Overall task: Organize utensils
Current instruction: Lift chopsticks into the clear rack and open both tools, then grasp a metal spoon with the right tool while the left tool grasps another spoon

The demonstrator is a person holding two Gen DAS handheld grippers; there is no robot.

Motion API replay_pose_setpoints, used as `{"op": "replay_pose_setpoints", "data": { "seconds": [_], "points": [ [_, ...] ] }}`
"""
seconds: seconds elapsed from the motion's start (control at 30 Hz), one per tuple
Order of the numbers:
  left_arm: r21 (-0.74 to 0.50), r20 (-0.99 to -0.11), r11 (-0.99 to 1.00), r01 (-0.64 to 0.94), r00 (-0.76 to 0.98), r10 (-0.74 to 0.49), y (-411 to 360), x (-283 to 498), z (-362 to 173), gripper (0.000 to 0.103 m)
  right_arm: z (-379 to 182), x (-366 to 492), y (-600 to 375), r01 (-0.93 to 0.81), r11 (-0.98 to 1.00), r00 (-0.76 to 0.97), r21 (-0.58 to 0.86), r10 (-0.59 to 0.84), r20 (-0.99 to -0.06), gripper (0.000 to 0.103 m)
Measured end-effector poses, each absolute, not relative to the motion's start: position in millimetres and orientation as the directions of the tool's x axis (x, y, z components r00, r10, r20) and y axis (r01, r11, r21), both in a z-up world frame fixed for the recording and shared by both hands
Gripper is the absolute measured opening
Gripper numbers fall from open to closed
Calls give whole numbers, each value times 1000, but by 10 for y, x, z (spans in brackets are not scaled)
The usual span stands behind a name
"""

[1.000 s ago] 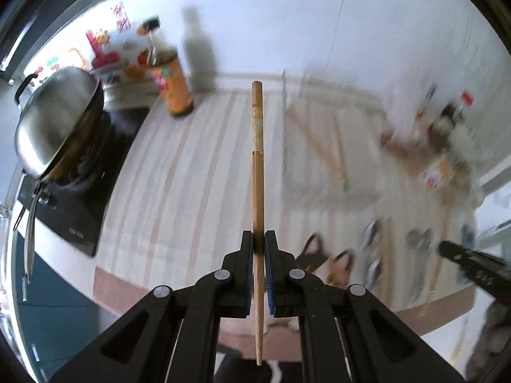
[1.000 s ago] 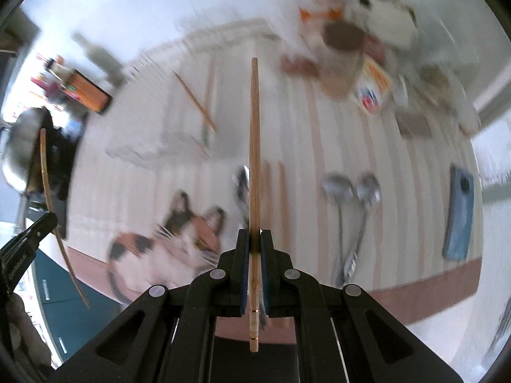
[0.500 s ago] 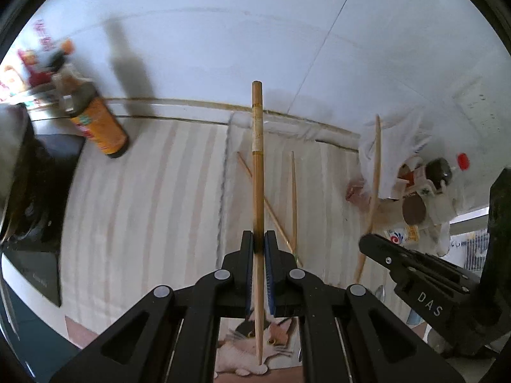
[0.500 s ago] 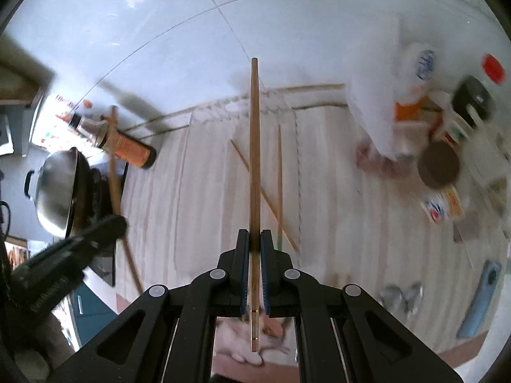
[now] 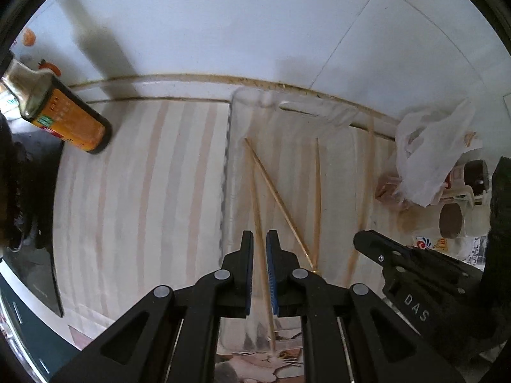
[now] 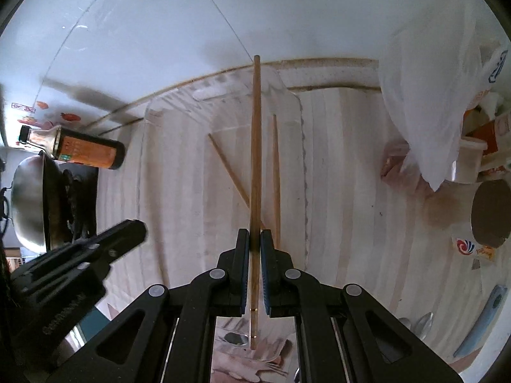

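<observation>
So the left hand-held gripper (image 5: 259,247) has let go of its chopstick (image 5: 259,223), which now lies in the clear tray (image 5: 228,172) with 2 others; jaws slightly apart. Right hand-held gripper (image 6: 254,244) stays clamped on its chopstick (image 6: 255,146) above the tray

A home kitchen, with cooking things all around.

A shiny metal wok (image 6: 27,204) sits on a black stove (image 6: 81,198) at the left. A brown sauce bottle with an orange label (image 5: 60,111) stands by the white tiled wall (image 5: 255,25). The table (image 5: 143,191) has a striped cover. A clear tray (image 6: 179,121) on it holds wooden chopsticks (image 5: 281,198). Spoons (image 6: 421,324) lie near the edge, and a white plastic bag (image 6: 428,95) leans by boxes and tubs of food.
</observation>
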State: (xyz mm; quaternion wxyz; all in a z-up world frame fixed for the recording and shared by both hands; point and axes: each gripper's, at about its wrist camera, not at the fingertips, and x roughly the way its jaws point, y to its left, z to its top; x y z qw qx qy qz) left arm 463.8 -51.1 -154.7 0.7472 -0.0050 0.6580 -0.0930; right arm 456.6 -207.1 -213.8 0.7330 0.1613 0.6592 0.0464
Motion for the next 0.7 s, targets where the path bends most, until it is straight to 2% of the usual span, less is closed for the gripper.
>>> {"op": "replay_pose_setpoints", "data": {
  "seconds": [0.1,0.17,0.23,0.27,0.43,0.5,0.6,0.7],
  "points": [
    [-115,-980,985,129,150,-134,-456,4606,-1463,10,-2082,4511,-2112,149,943,141,299,279,-950,8],
    [-118,-975,986,116,173,-137,-390,4555,-1398,15,-2013,4463,-2150,153,942,158,298,274,-949,8],
    [-101,-969,990,101,215,-121,-308,4464,-1315,27,-1924,4395,-2197,158,942,178,296,268,-947,8],
    [-98,-966,990,97,229,-119,-287,4457,-1296,38,-1878,4350,-2239,161,943,189,292,260,-947,8],
    [-29,-937,997,76,345,-54,-177,4154,-1136,60,-1732,4050,-2430,193,940,238,281,233,-943,8],
    [-14,-920,997,69,390,-40,-142,3983,-1107,80,-1695,3865,-2522,212,939,256,272,216,-942,8],
    [-4,-907,999,52,421,-26,-79,3749,-1146,92,-1689,3572,-2645,244,933,269,265,197,-943,8],
    [13,-907,999,48,420,-8,-42,3536,-1268,93,-1745,3291,-2740,267,929,267,255,183,-946,8]
  ]
}}
